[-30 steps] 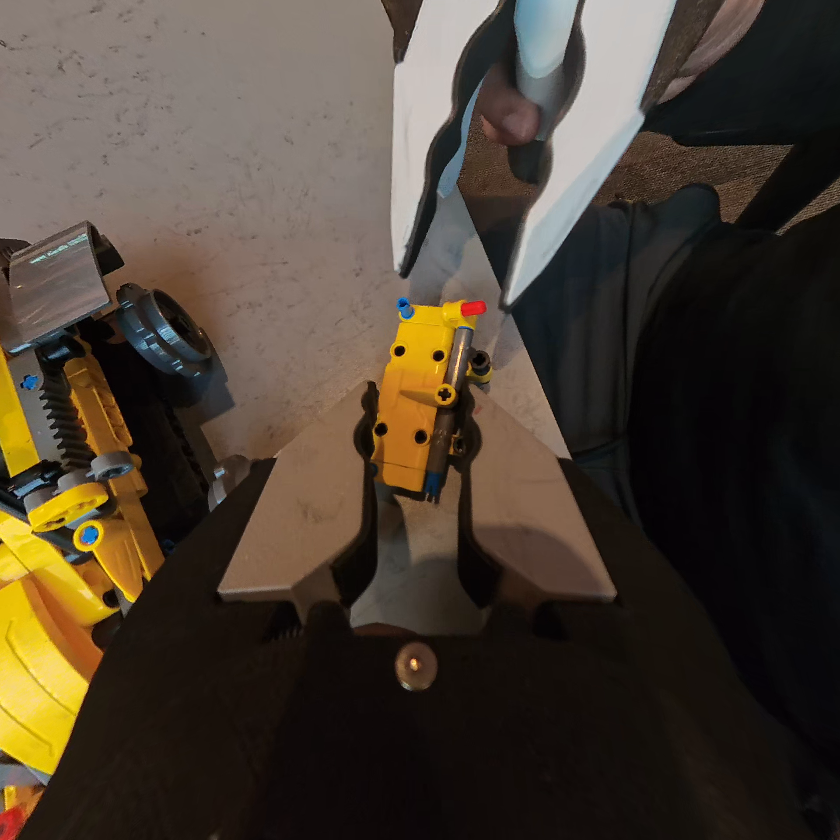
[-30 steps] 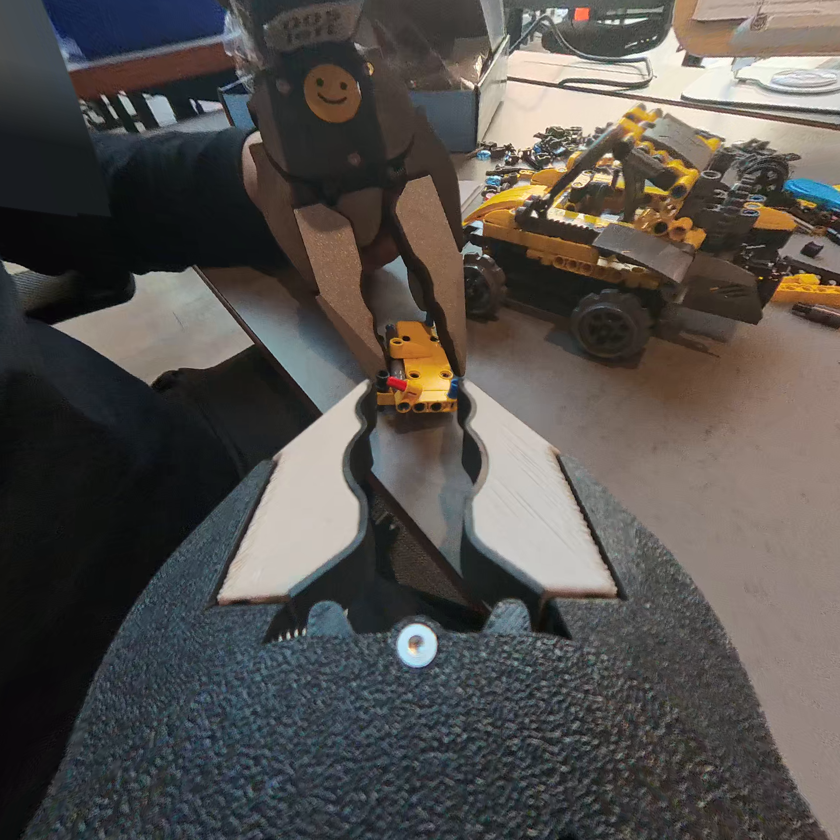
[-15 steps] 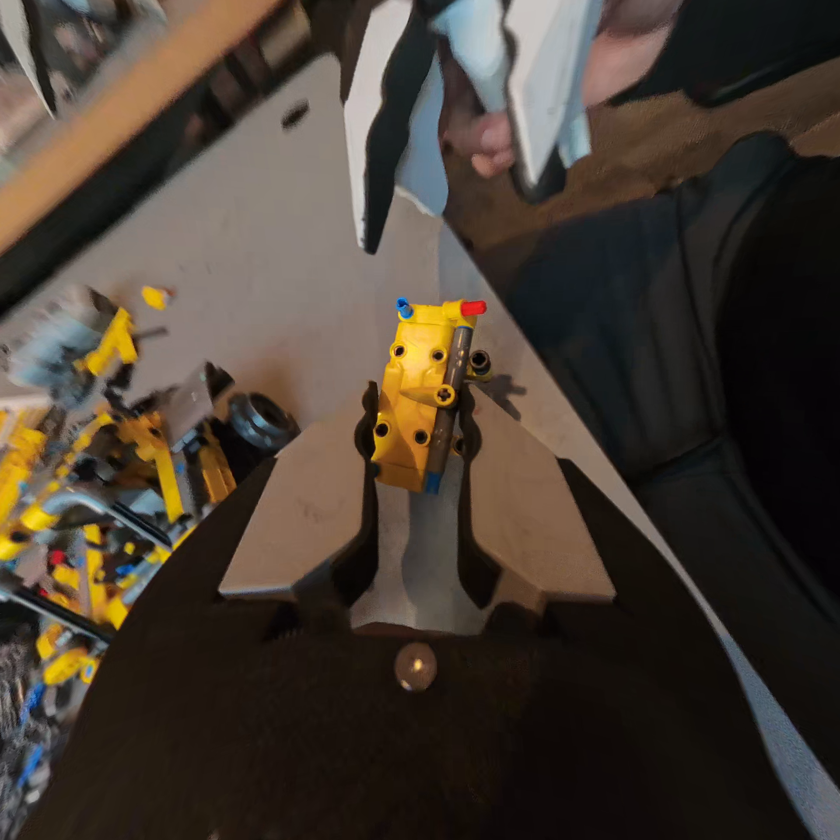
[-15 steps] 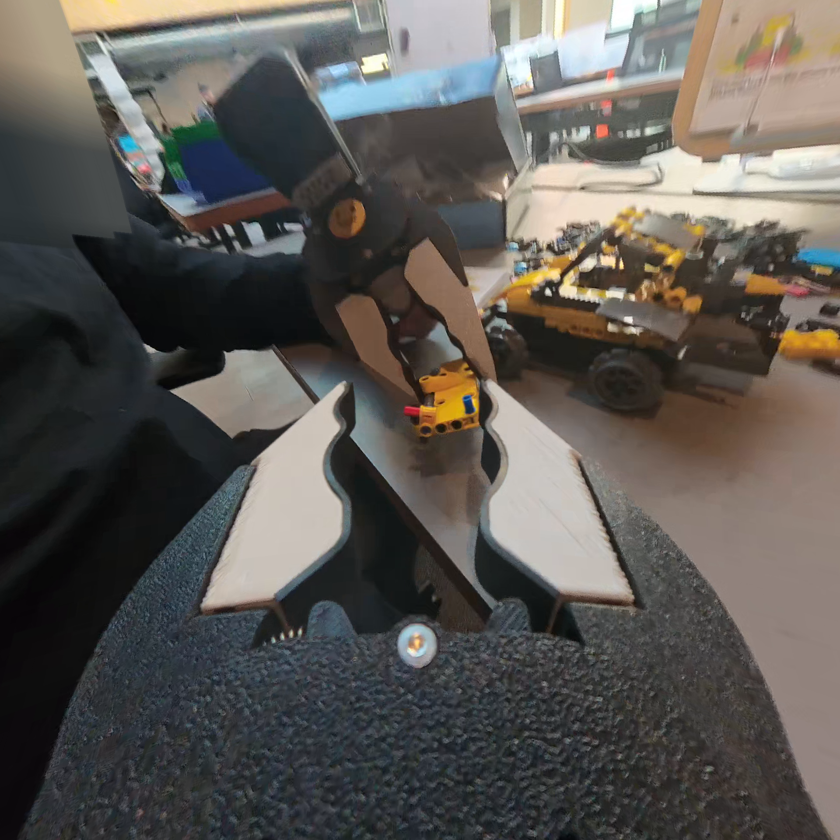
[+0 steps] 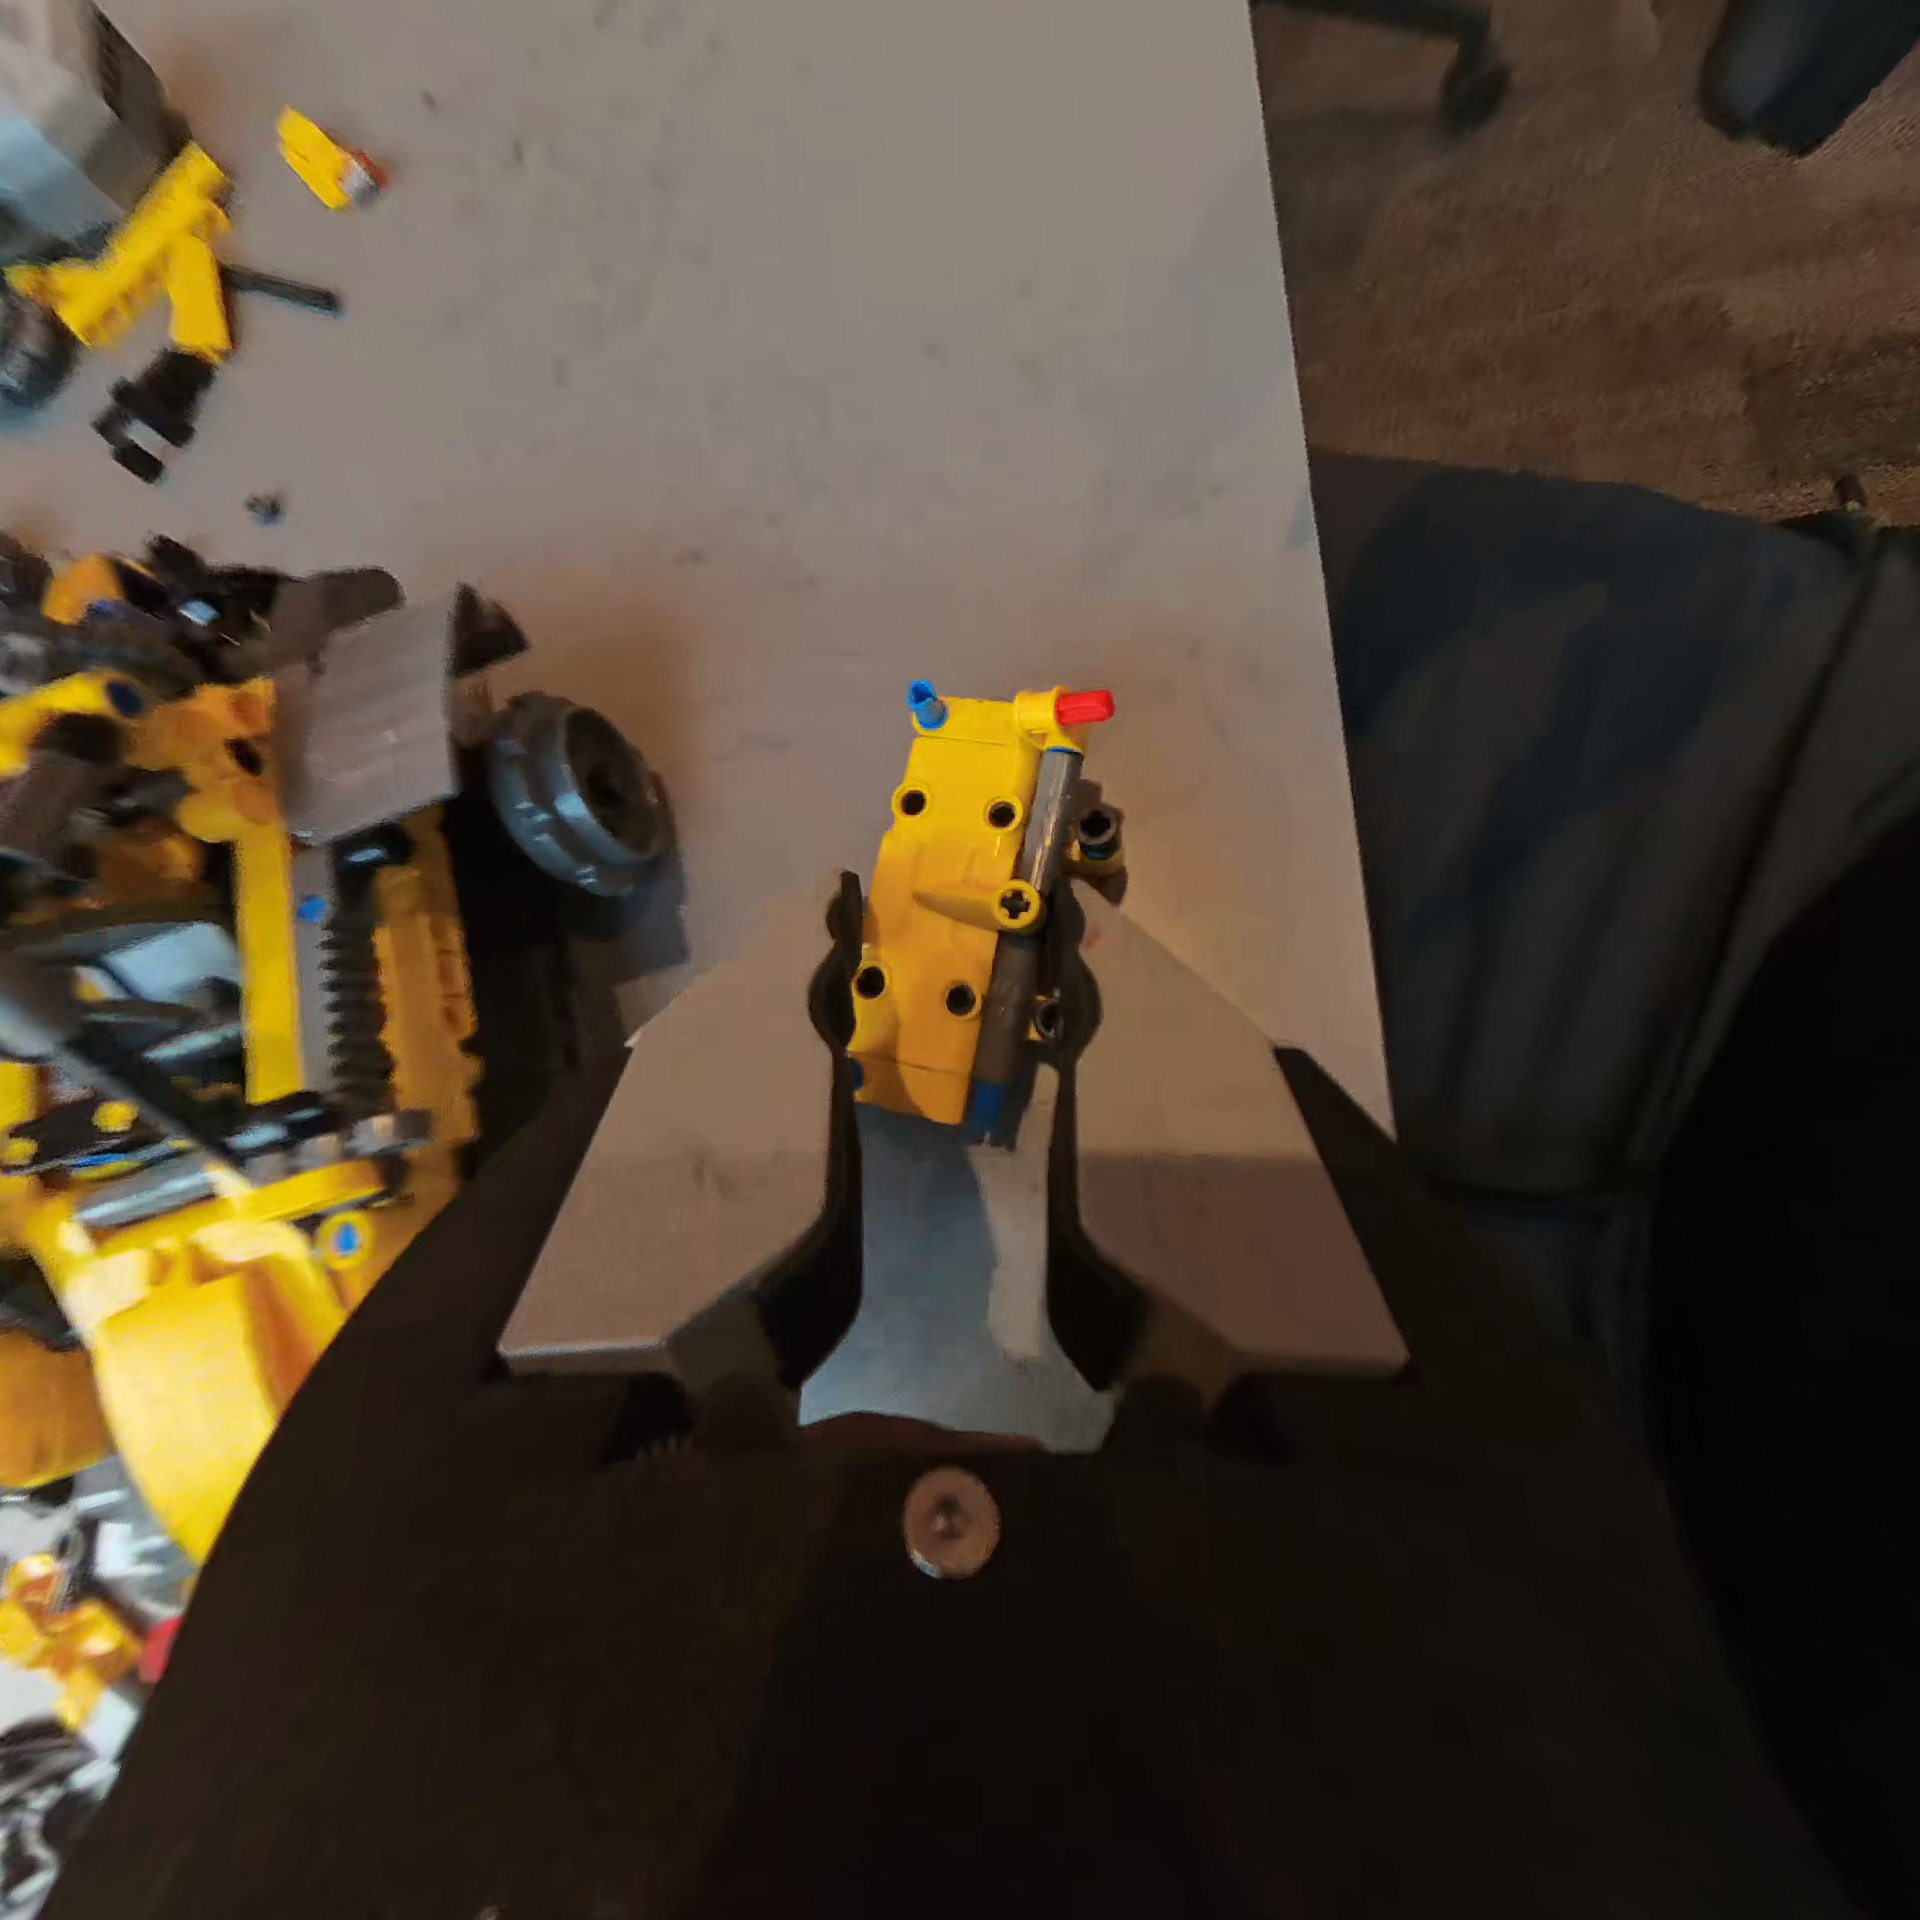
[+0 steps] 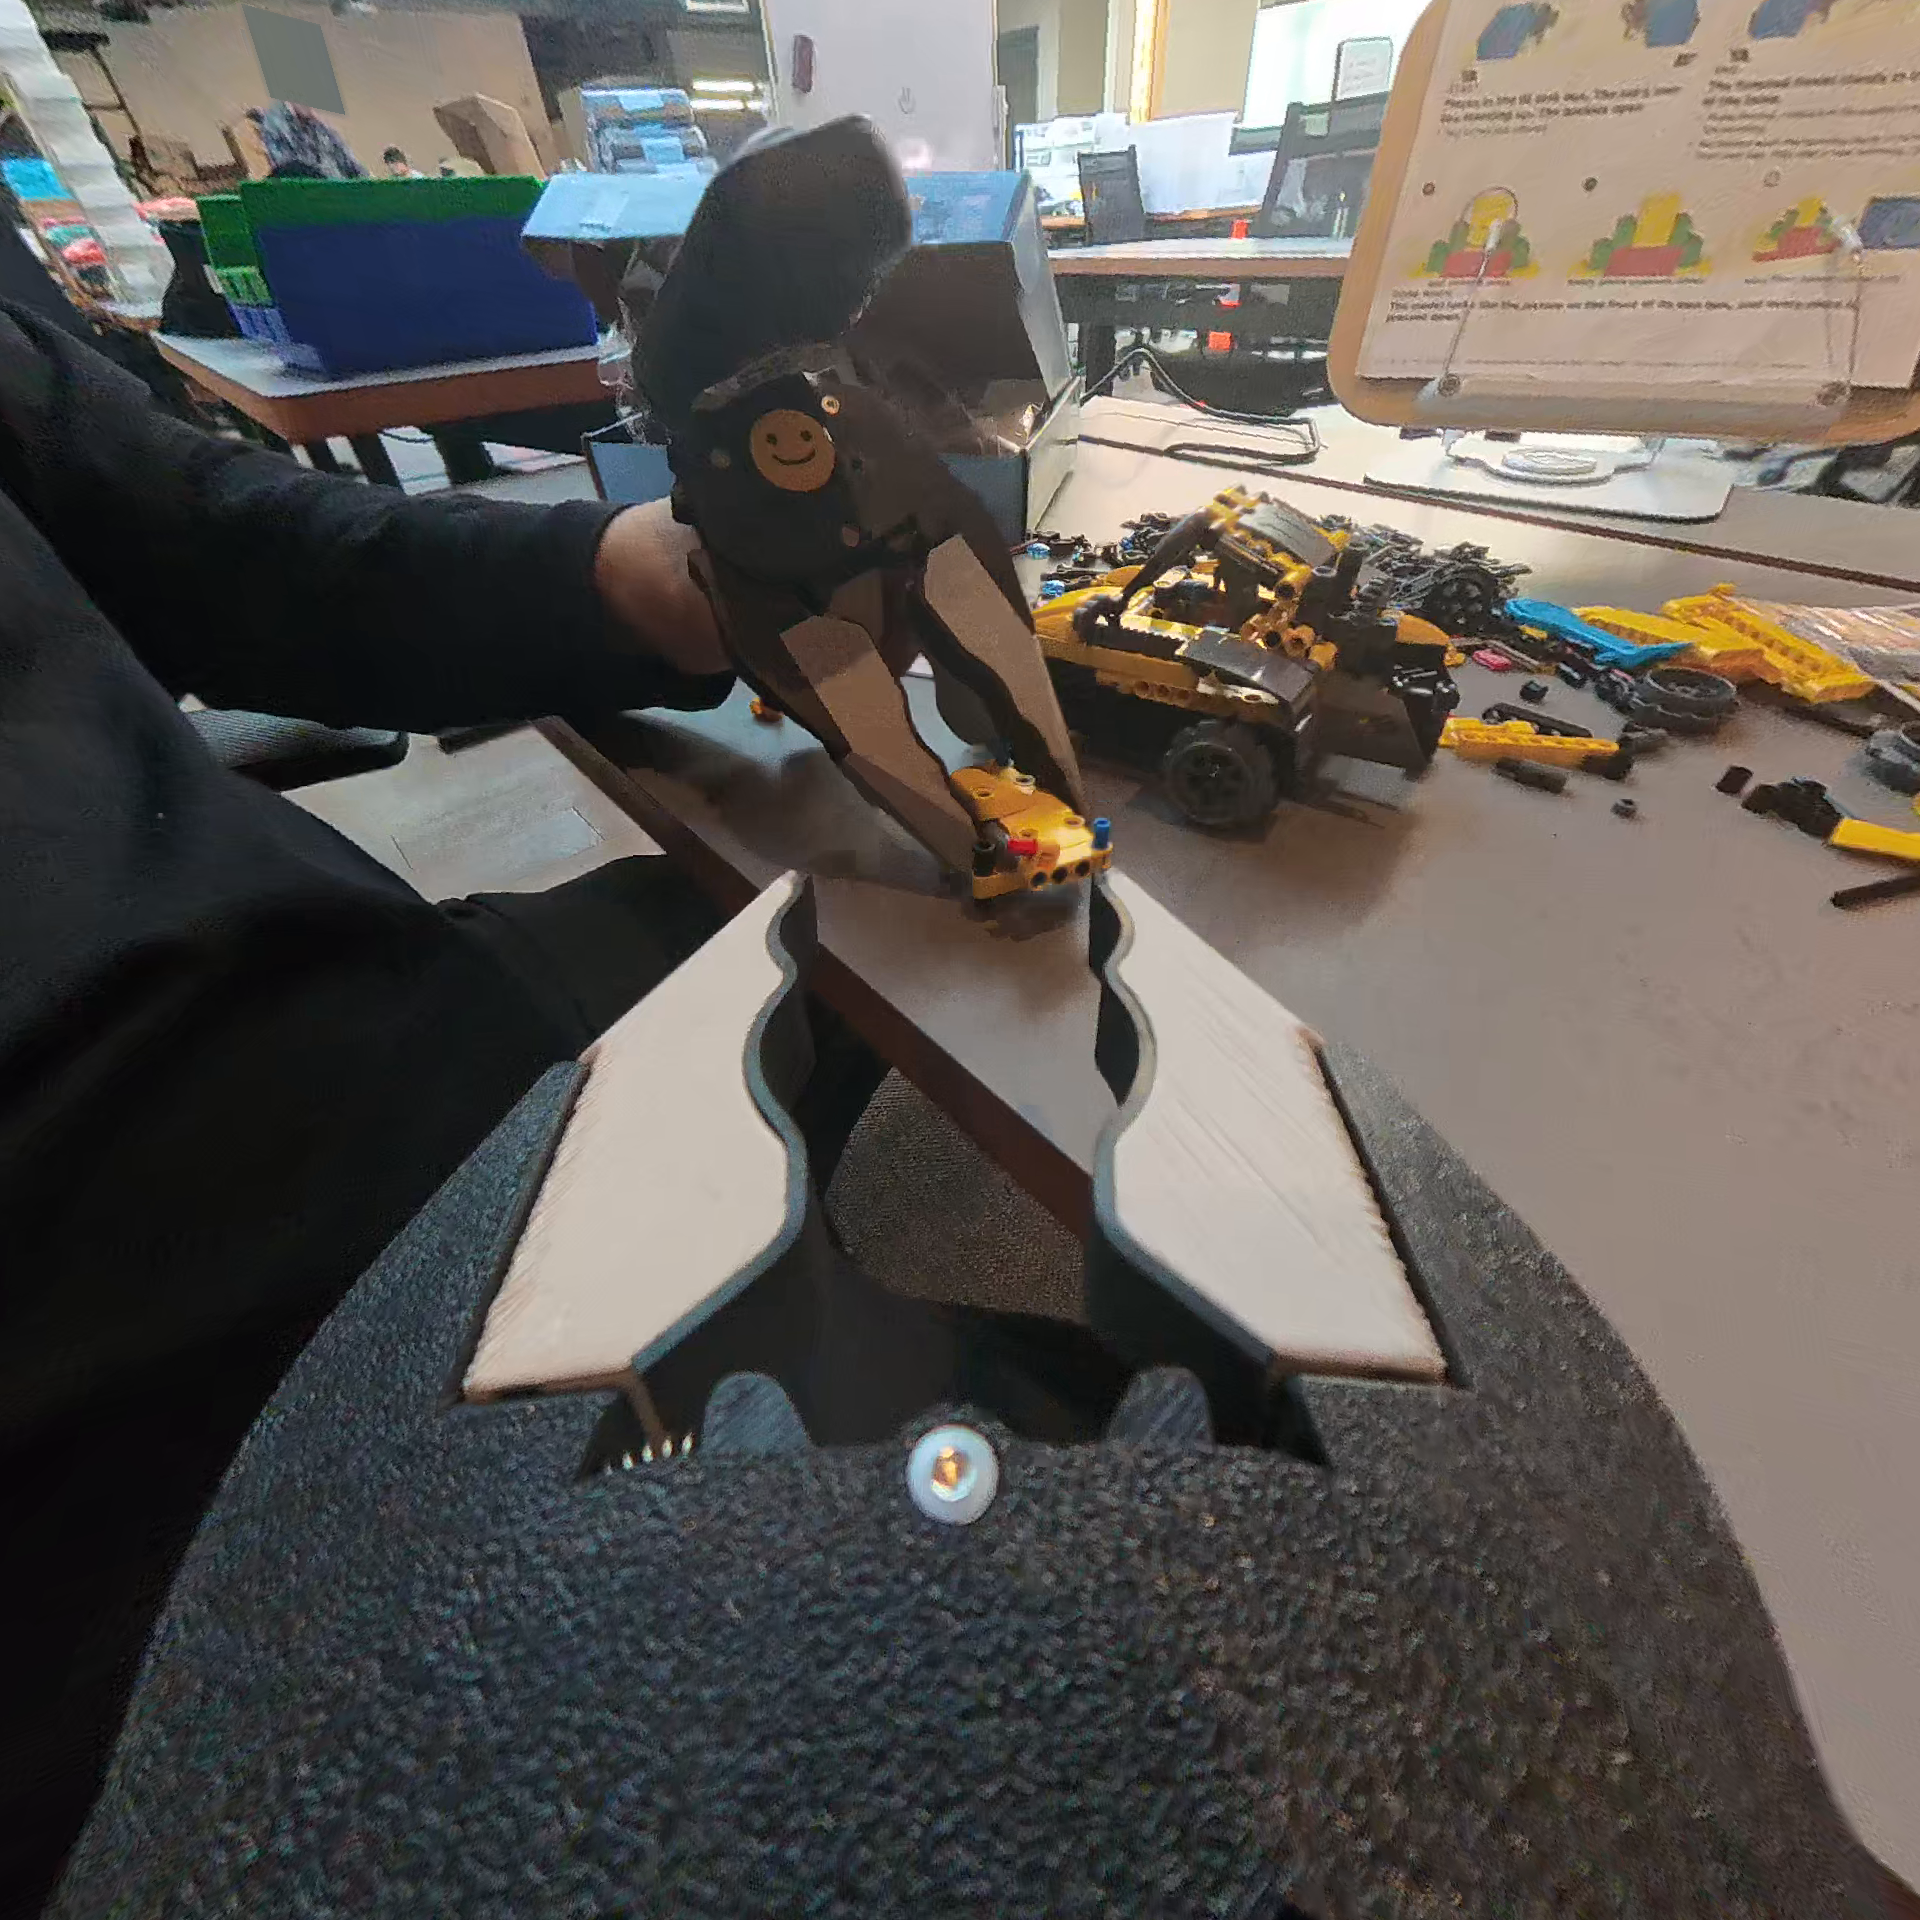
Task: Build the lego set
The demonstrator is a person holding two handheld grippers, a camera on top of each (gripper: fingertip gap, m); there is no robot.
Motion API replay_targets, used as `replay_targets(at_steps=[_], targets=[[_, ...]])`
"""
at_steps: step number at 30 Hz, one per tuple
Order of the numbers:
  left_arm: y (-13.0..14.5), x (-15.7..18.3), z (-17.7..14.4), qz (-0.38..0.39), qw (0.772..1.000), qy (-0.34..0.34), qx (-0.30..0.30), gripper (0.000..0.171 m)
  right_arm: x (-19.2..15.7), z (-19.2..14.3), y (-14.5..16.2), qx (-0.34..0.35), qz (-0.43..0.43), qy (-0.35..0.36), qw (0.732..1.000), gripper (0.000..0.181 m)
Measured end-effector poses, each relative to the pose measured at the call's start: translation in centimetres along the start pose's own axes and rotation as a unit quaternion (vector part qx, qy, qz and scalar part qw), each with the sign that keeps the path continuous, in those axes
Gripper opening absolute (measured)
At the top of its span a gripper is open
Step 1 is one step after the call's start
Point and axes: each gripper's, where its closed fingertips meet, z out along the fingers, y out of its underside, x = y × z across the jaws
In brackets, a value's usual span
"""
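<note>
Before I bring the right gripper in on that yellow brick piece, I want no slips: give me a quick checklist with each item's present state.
1. Left gripper shut on the yellow brick assembly: ok.
2. Right gripper open, nothing between its fingers: ok.
3. Red pin and blue pin on the assembly's free end exposed: ok.
4. Assembly over the table, near its edge: ok.
5. Yellow model car apart from the assembly: ok.
6. Firmness of the left grip: cannot tell.
</note>
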Motion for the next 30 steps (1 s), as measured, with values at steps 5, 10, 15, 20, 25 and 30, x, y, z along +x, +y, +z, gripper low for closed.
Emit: replay_targets(at_steps=[5,10,15,20,25,30], targets=[[-0.3,0.7,0.1,-0.045,0.999,-0.021,-0.002,0.05,0.8,-0.5,1.9,-0.009,0.008,0.029,0.999,0.05],[0.4,0.5,-3.8,-0.065,0.997,-0.039,0.001,0.054,0.6,-1.4,2.6,-0.001,-0.007,0.02,1.0,0.047],[3.6,-1.1,-10.7,-0.09,0.992,-0.089,-0.02,0.039,1.4,-1.9,1.5,0.036,0.0,0.026,0.999,0.045],[9.6,-0.4,-13.5,-0.146,0.983,-0.085,-0.075,0.037,2.1,-0.6,0.9,0.057,0.018,0.011,0.998,0.042],[12.9,0.6,-13.3,-0.164,0.978,-0.077,-0.104,0.023,2.1,1.0,0.6,0.055,0.015,-0.006,0.998,0.04],[13.1,0.5,-12.2,-0.179,0.978,-0.067,-0.088,0.015,2.0,2.4,0.4,0.052,0.011,-0.022,0.998,0.039]])
